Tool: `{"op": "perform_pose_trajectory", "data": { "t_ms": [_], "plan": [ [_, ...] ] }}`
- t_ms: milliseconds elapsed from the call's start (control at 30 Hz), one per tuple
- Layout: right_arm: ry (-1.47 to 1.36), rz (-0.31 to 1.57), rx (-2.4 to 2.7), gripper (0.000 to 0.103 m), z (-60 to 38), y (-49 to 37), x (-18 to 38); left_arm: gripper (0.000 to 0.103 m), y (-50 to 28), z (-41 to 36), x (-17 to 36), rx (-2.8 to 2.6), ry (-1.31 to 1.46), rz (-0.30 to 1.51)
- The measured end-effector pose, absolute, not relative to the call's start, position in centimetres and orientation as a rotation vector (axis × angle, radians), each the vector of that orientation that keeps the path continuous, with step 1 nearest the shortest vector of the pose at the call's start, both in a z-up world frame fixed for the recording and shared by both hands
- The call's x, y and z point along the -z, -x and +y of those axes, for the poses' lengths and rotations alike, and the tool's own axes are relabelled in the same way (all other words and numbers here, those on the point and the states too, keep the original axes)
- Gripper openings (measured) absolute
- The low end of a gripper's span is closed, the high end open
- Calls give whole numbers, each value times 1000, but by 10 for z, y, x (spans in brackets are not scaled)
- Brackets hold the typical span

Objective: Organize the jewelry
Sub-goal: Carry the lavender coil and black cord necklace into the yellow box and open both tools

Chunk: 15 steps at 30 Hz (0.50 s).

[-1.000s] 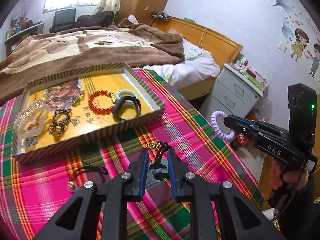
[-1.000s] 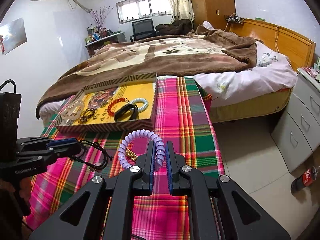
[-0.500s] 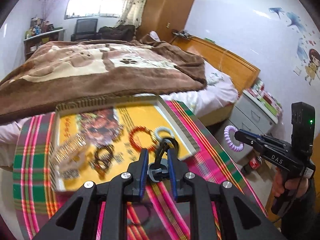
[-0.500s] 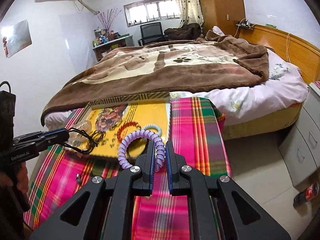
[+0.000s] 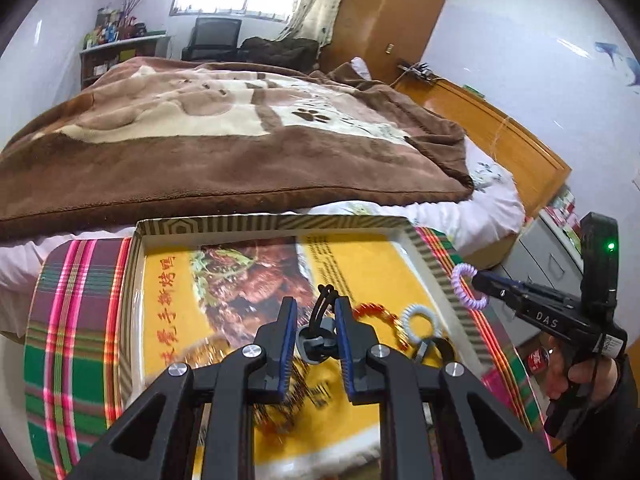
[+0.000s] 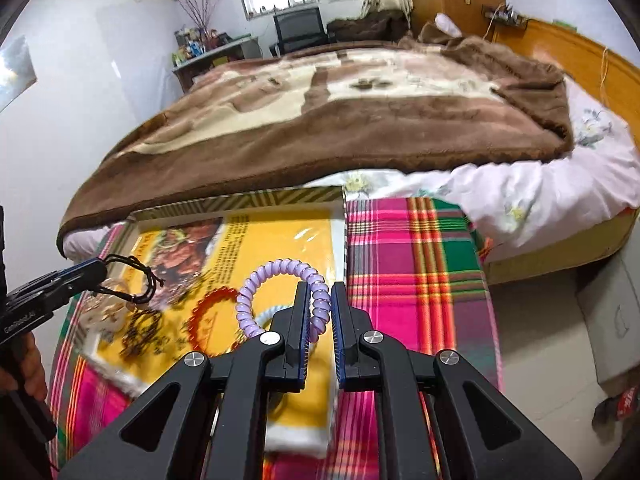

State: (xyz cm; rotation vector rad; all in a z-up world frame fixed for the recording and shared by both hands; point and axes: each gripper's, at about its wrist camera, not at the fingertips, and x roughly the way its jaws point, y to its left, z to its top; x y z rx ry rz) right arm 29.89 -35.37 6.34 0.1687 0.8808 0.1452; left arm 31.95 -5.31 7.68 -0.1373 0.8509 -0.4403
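My left gripper (image 5: 316, 320) is shut on a black cord necklace with a grey pendant (image 5: 316, 344) and holds it above the yellow-lined tray (image 5: 432, 256). The cord (image 6: 136, 280) also hangs from the left gripper (image 6: 98, 270) in the right wrist view. My right gripper (image 6: 320, 300) is shut on a purple spiral hair tie (image 6: 276, 272), held above the tray's (image 6: 280, 196) right part. The right gripper (image 5: 480, 282) with the hair tie (image 5: 464, 288) also shows at the right of the left wrist view. A red bead bracelet (image 5: 376, 310), a white spiral tie (image 5: 420, 320) and a black band (image 5: 436, 348) lie in the tray.
The tray sits on a plaid tablecloth (image 6: 416, 256). A bed with a brown blanket (image 5: 224, 144) stands just behind the table. A grey drawer cabinet (image 6: 612, 316) is at the right, with a red can (image 6: 628, 400) on the floor. More beaded pieces (image 6: 140, 328) lie at the tray's left.
Both grippers have moved forward and over the tray, each still carrying its piece. The tray now fills the lower part of both views.
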Motion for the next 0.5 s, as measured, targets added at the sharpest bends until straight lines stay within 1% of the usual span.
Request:
{"op": "perform_pose_trajectory", "data": {
  "t_ms": [233,500],
  "plan": [
    [-108,915,-147,10,-343,-333,-44,20,-352,-49,-52,372,121,880],
    [-19,934,-118,10,-332,-352,-30,20,-366,-51,-34,354,113,915]
  ]
}}
